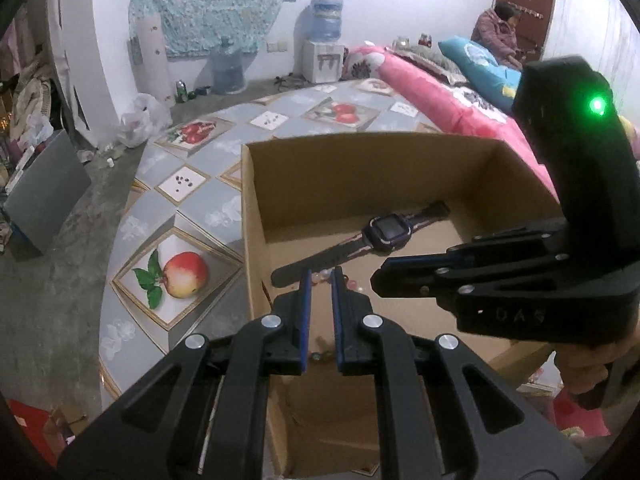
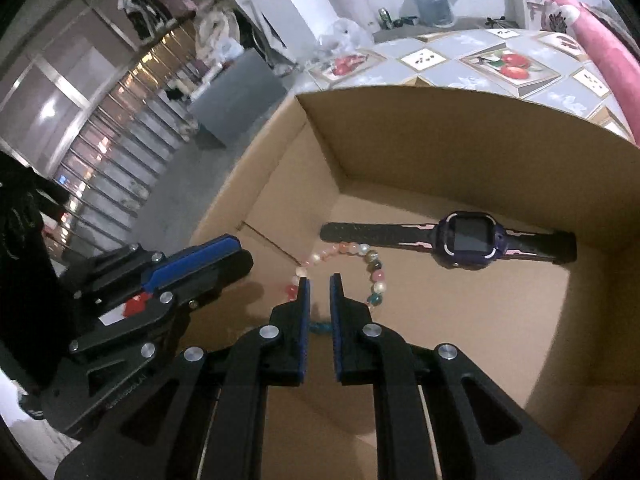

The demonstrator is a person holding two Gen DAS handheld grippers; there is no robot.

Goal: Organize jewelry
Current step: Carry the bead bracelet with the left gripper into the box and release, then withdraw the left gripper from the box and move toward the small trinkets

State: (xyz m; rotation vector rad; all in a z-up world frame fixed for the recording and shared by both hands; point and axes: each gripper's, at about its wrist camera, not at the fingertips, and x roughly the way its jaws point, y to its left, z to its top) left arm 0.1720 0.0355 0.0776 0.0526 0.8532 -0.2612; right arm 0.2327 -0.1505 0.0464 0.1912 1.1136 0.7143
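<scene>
Over an open cardboard box (image 2: 460,132) on a fruit-patterned table (image 1: 192,200), two grippers hang with nothing in them.

From the left in the right wrist view: the left gripper (image 2: 236,256) reaches in over the box's left wall, its blue-padded fingers drawn together and empty; the right gripper (image 2: 319,280) points down at the box floor, jaws nearly together with only a narrow slit, gripping nothing. Just past its tips a beaded bracelet (image 2: 370,264) lies curled on the floor, and beyond that, near the far wall, a dark smartwatch (image 2: 468,240) lies flat with its strap stretched out.
</scene>
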